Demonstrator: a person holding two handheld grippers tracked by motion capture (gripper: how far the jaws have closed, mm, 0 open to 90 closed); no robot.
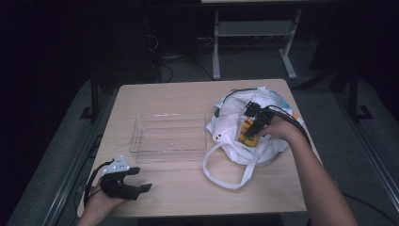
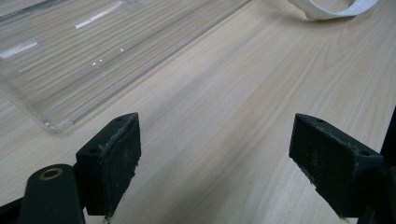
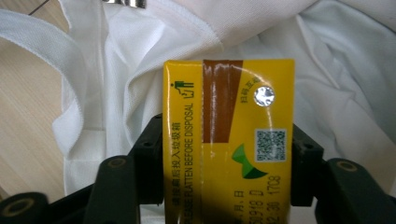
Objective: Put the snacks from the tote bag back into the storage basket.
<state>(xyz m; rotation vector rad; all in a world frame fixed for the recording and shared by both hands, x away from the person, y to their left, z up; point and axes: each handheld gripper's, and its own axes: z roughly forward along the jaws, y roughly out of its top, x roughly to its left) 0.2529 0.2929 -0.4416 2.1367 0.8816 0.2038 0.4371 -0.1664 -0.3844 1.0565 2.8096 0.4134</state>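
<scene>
A yellow drink carton (image 3: 229,135) with a brown stripe and a QR code sits between the jaws of my right gripper (image 3: 229,163), which is shut on its two sides. In the high view the right gripper (image 1: 254,126) holds the carton (image 1: 247,134) at the mouth of a white cloth bag (image 1: 235,136) on the table's right side. My left gripper (image 1: 134,181) rests near the table's front left edge, open, with only bare wood between its pads (image 2: 114,161). A clear plastic tray (image 1: 169,136) lies mid-table, empty.
The bag's white strap (image 1: 226,172) loops out toward the front of the wooden table (image 1: 188,188). The tray's corner (image 2: 51,122) lies just ahead of the left gripper. Beyond the table stand a white desk frame (image 1: 254,42) and dark floor.
</scene>
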